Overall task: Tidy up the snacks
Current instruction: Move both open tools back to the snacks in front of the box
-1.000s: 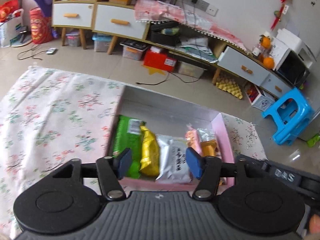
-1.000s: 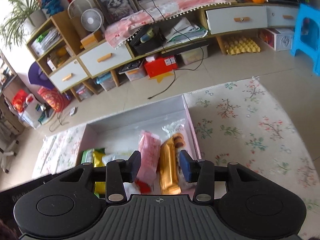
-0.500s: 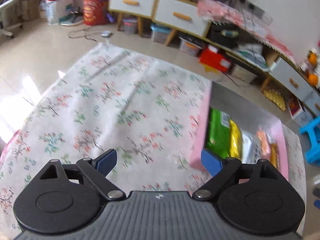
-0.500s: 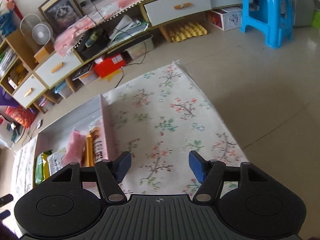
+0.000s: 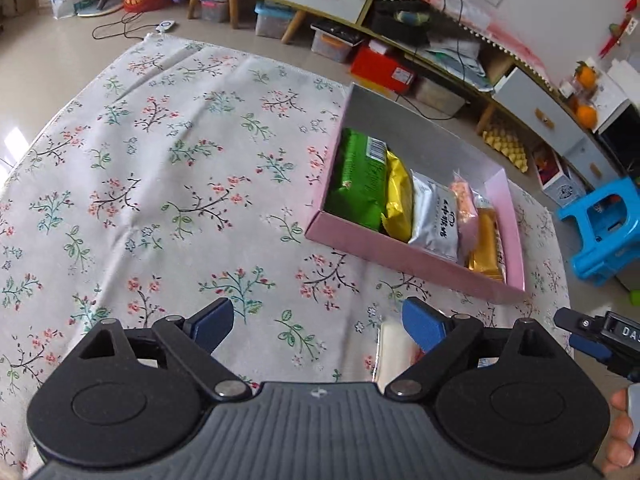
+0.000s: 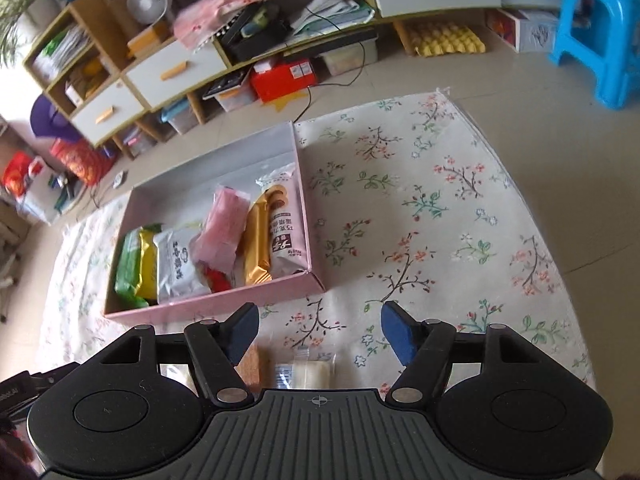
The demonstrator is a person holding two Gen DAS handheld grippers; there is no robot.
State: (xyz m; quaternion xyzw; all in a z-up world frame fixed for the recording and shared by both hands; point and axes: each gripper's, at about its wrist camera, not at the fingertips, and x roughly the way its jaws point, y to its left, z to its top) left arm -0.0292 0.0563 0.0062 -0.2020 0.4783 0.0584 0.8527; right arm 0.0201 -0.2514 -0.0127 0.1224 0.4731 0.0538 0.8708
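A pink box (image 5: 400, 250) (image 6: 208, 310) sits on a floral cloth and holds several snack packs in a row: green (image 5: 358, 180), yellow (image 5: 398, 200), silver (image 5: 436, 220), pink (image 6: 224, 228), gold (image 6: 258, 240) and a white one (image 6: 286, 240). My left gripper (image 5: 318, 330) is open and empty above the cloth, near side of the box. A white snack pack (image 5: 392, 352) lies by its right finger. My right gripper (image 6: 318, 330) is open and empty. A clear pack with a white snack (image 6: 308, 372) and a brown snack (image 6: 250, 366) lie just under it.
The floral cloth (image 5: 160, 184) covers the table. Beyond its far edge are floor, low cabinets (image 6: 176, 68), storage boxes and a blue stool (image 6: 592, 36). The other gripper's body (image 5: 600, 336) shows at the right edge of the left wrist view.
Both grippers pulled back from over the box and turned about; both now face the box from its near side, with jaws opened wider. Loose snacks near the fingers have come into view.
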